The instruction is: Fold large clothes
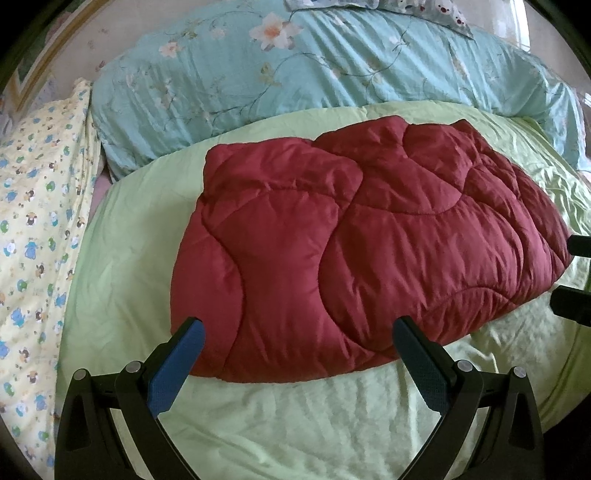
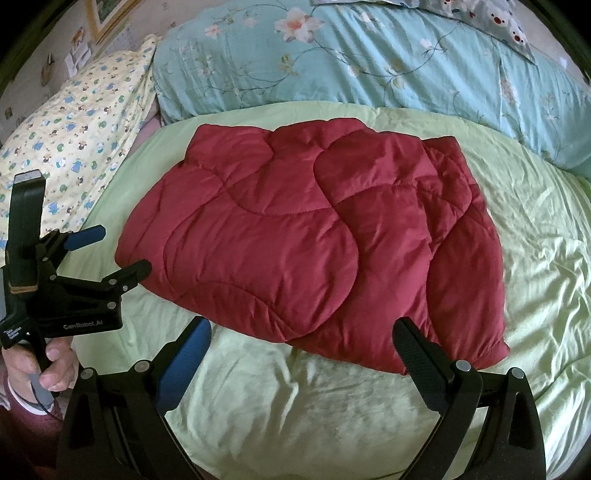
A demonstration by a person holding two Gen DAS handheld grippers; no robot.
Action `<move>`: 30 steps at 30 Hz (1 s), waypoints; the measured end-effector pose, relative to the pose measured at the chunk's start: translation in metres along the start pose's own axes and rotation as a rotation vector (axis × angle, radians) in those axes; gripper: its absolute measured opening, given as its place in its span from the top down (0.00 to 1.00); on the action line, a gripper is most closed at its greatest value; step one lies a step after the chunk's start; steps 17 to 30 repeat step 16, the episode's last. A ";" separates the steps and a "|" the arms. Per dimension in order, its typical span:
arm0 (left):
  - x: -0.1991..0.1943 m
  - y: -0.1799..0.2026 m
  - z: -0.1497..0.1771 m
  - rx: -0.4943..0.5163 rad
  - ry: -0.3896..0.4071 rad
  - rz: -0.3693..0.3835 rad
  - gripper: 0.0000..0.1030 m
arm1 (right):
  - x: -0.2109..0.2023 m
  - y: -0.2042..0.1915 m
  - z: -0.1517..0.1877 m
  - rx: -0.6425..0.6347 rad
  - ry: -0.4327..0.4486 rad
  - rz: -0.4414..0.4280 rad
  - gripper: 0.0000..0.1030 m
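Observation:
A dark red quilted garment (image 1: 354, 240) lies folded into a thick bundle on the pale green bed sheet (image 1: 288, 417); it also shows in the right wrist view (image 2: 310, 240). My left gripper (image 1: 299, 328) is open and empty, its fingers just above the bundle's near edge. It also shows in the right wrist view (image 2: 122, 251), beside the bundle's left edge, not touching it. My right gripper (image 2: 303, 328) is open and empty over the bundle's near edge. Its fingertips (image 1: 570, 291) show at the right edge of the left wrist view, beside the bundle.
A rolled light blue floral duvet (image 2: 369, 62) lies along the far side of the bed. A yellow patterned pillow (image 2: 77, 136) lies at the left. A bear-print pillow (image 2: 491, 18) sits at the far right. The green sheet (image 2: 295, 406) is wrinkled in front.

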State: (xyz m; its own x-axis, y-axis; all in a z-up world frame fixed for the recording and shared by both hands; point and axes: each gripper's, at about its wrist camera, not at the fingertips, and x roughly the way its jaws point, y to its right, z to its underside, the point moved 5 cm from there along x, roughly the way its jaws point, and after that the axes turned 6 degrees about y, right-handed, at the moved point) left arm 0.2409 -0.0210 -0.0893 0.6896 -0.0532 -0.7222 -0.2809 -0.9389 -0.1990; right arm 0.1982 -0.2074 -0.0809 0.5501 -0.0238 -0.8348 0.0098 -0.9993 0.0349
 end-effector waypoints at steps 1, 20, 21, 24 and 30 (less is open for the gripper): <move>-0.001 0.001 0.000 0.003 0.002 0.001 0.00 | 0.000 0.000 0.000 0.001 -0.001 0.000 0.03; -0.002 0.006 0.000 0.000 0.005 0.042 0.00 | 0.008 -0.005 0.001 0.001 -0.009 -0.015 0.03; -0.002 0.006 0.000 0.000 0.005 0.042 0.00 | 0.008 -0.005 0.001 0.001 -0.009 -0.015 0.03; -0.002 0.006 0.000 0.000 0.005 0.042 0.00 | 0.008 -0.005 0.001 0.001 -0.009 -0.015 0.03; -0.002 0.006 0.000 0.000 0.005 0.042 0.00 | 0.008 -0.005 0.001 0.001 -0.009 -0.015 0.03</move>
